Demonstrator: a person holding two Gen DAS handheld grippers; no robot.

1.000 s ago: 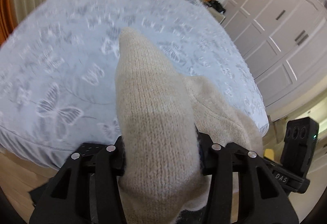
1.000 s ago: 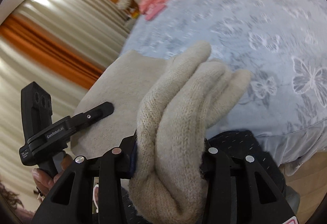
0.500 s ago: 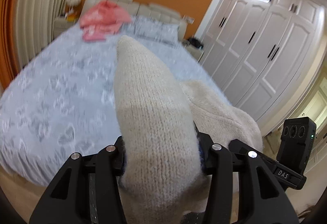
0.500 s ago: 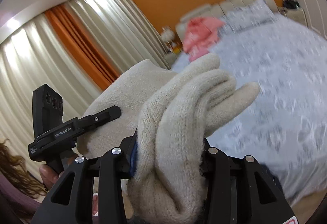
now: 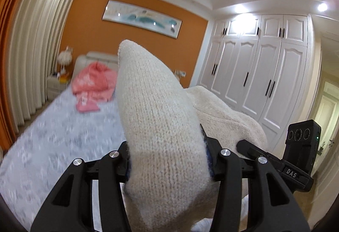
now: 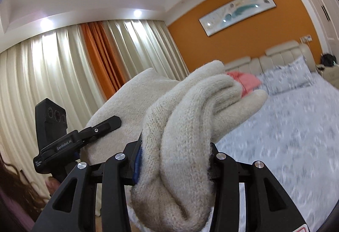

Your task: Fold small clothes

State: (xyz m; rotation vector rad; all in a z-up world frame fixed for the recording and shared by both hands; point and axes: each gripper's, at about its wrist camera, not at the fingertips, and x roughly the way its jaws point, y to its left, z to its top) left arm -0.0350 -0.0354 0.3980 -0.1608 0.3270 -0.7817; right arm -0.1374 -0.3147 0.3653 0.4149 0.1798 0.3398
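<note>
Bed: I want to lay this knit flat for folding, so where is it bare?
The grey bedspread is bare from its near edge up to the pink clothes. In the right view the stretch below the pillow is bare too. The crowded part is the head end: pink clothes beside the pillow.

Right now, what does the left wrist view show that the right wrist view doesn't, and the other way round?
Only the left wrist view shows the white wardrobe doors and a bedside lamp. Only the right wrist view shows the cream and orange curtains across the window wall, the pillows, and a bunched, many-folded end of the cream knit garment. Both show the garment clamped in that view's hand-held gripper, left and right, the other gripper beside it, the grey patterned bed, the pink clothing and the wall picture.
</note>
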